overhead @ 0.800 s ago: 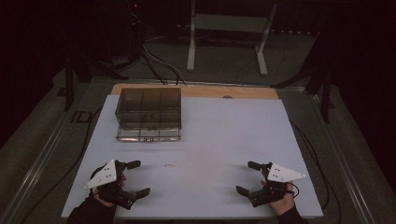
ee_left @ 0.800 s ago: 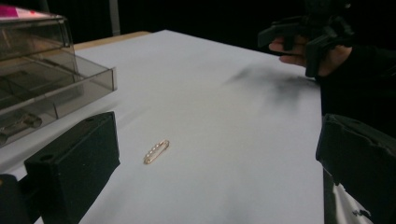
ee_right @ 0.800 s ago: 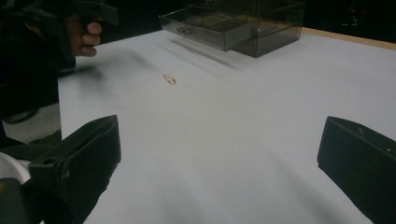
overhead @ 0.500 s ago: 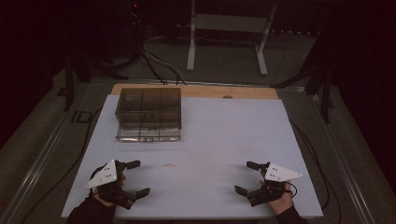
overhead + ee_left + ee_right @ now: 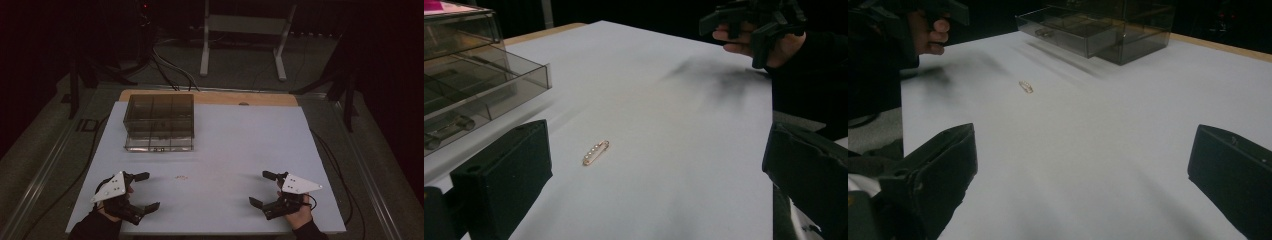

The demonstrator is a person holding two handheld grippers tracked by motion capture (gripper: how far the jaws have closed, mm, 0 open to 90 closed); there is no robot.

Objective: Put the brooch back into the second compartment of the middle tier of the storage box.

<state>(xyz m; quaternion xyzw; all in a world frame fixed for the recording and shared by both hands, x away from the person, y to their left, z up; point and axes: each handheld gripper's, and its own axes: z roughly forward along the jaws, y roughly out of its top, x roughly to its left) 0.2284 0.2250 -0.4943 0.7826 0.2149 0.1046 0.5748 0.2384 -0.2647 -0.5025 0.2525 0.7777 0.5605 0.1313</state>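
My left tool rests at the table's near left corner, jaws spread wide with nothing between them. Just ahead of it, toward the middle, a small gold brooch pin lies flat on the white table. Behind, at the far left, stands a smoky clear drawer box, its bottom drawer pulled out. My right tool sits near right, jaws likewise spread and empty.

Looks like a dim lab/test setup: white table, cables on floor, metal stand behind.
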